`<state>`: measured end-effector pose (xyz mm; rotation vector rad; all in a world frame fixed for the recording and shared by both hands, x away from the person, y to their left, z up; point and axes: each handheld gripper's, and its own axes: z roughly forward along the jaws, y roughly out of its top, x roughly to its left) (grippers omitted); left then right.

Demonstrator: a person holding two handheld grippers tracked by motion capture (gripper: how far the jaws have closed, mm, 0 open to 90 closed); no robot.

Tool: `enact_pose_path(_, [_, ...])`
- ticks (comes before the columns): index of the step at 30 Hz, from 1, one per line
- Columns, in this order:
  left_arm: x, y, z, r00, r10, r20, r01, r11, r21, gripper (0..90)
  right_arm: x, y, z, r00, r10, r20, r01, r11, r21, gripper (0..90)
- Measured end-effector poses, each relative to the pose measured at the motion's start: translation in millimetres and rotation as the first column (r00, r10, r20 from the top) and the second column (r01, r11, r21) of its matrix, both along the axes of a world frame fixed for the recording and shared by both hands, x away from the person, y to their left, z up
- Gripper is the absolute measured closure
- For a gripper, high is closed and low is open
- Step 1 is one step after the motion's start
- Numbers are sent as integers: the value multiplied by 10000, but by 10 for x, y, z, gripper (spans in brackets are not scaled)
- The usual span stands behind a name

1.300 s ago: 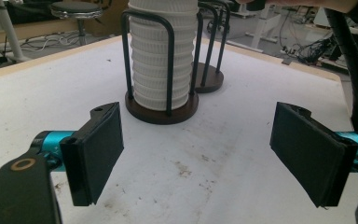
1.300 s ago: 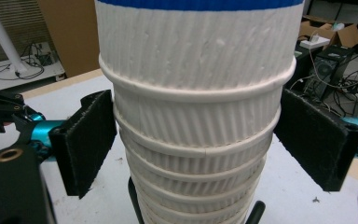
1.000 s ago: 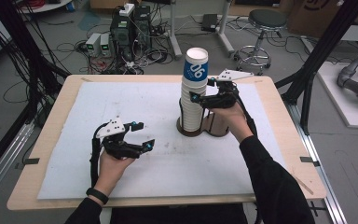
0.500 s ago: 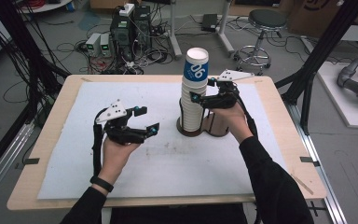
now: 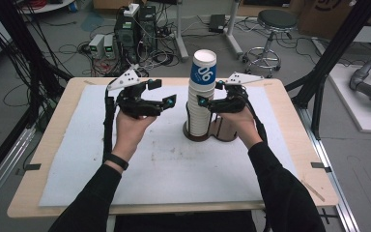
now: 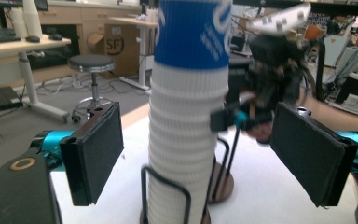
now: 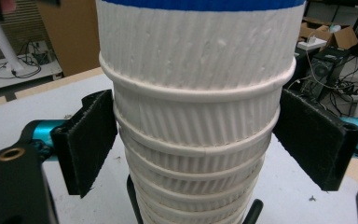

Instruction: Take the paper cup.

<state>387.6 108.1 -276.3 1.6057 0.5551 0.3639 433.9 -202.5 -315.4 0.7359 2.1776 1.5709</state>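
Grey floor strewn with black cables. Round stool on a chrome base beyond the wooden surface. Computer tower behind it. Cardboard box beside a white desk.

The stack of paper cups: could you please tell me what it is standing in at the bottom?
The stack of paper cups stands in a black wire holder on a round dark base. The cups cover the base beneath them, so the lowest cup's seating cannot be seen.

Left hand-held gripper — up from the near-left table, jaws now spread beside the cup stack.
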Motion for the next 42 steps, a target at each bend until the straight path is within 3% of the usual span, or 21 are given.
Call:
enact_pose_path(9, [203, -279, 372, 9993, -320, 186, 321, 9995, -59, 170, -6, -2, 3, 10000, 13, 38, -13, 10000, -17, 144])
enact_pose_path(19, [424, -578, 574, 9975, -703, -46, 702, 9973, -221, 170, -9, 0, 0, 10000, -8, 76, 8, 10000, -5, 144])
enact_pose_path(26, [542, -737, 642, 9969, -735, -280, 735, 9973, 0, 170, -10, 1, 0, 10000, -27, 94, 27, 10000, -15, 144])
enact_pose_path(32, [643, -790, 612, 9964, -656, -532, 666, 9976, 179, 177, -9, 1, 0, 9999, -11, 141, 12, 10000, -32, 145])
enact_pose_path(38, [668, -804, 590, 9950, -853, -529, 864, 9961, 181, 275, -8, 1, -1, 9999, -21, 135, 21, 10000, -23, 145])
enact_pose_path(42, [658, -819, 601, 9956, -808, -485, 822, 9962, 290, 289, -9, -4, 0, 9999, 1, 126, -1, 10000, -38, 145])
